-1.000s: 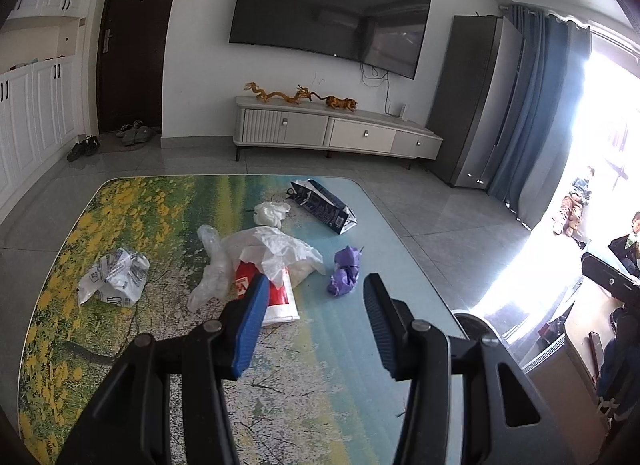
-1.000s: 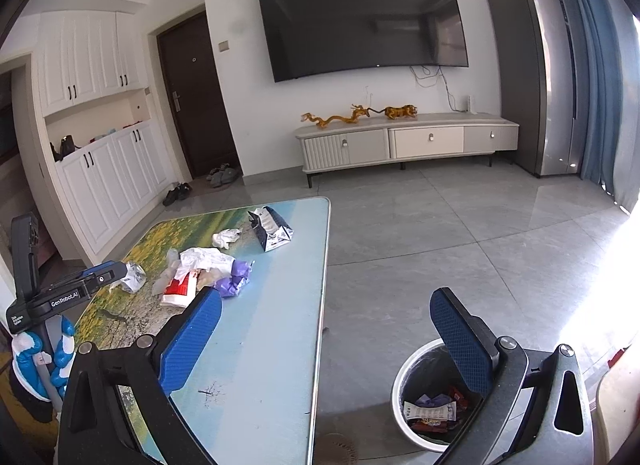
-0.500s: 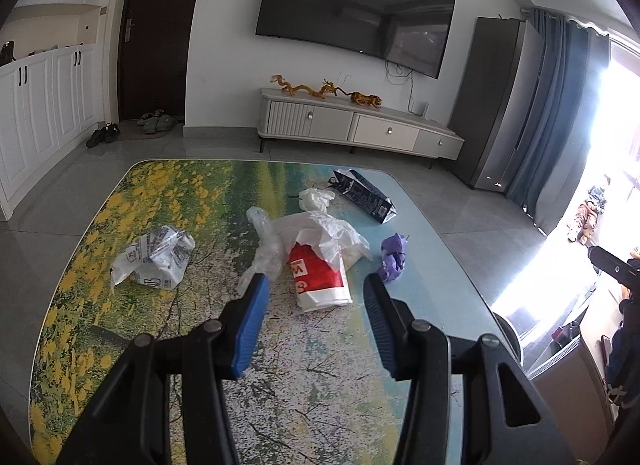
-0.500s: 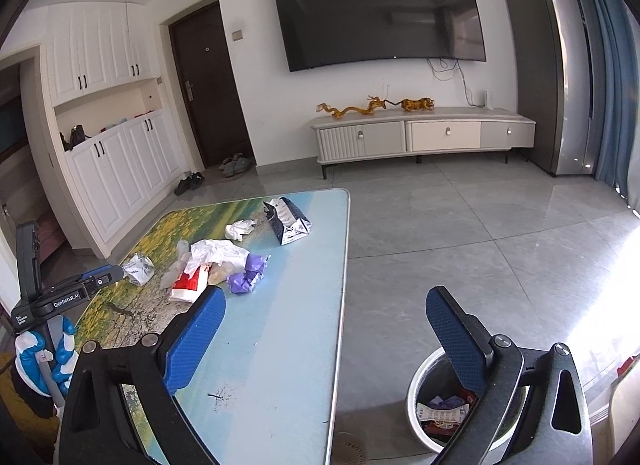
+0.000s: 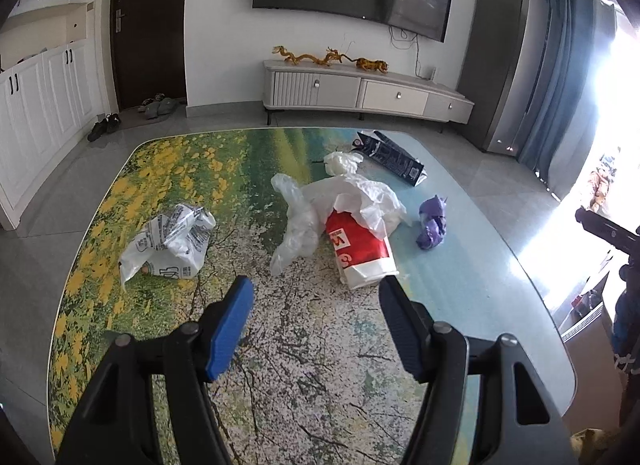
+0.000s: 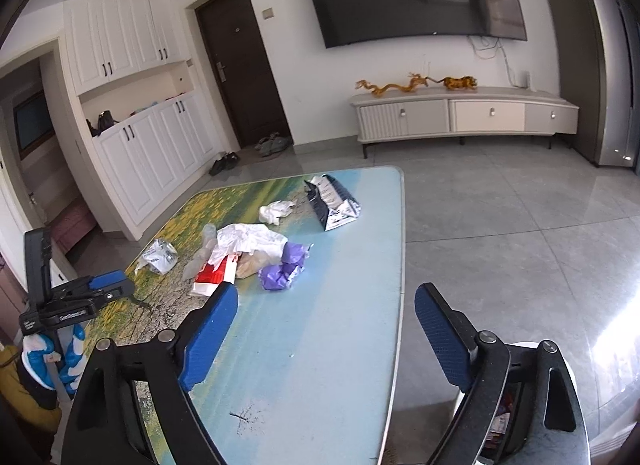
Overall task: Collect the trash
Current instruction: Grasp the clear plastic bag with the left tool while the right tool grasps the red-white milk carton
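Note:
Trash lies on a table with a flower-print top (image 5: 304,377). A red-and-white paper cup (image 5: 360,253) lies on its side under a white plastic bag (image 5: 360,193). A crumpled printed wrapper (image 5: 172,241) lies to the left, a purple wrapper (image 5: 432,221) to the right, a white tissue (image 5: 340,161) and a dark snack bag (image 5: 392,157) farther back. My left gripper (image 5: 316,297) is open and empty, just short of the cup. My right gripper (image 6: 324,305) is open and empty over the table's near right edge; the cup (image 6: 214,277) and purple wrapper (image 6: 284,273) lie ahead of it.
A white trash bin (image 6: 576,393) with wrappers inside stands on the floor right of the table, mostly hidden behind my right gripper. The left gripper's body (image 6: 76,301) shows at the left of the right wrist view. A TV cabinet (image 5: 360,93) stands by the far wall.
My left gripper has moved forward over the table toward the cup. My right gripper has swung left from above the bin toward the table. Both stayed open.

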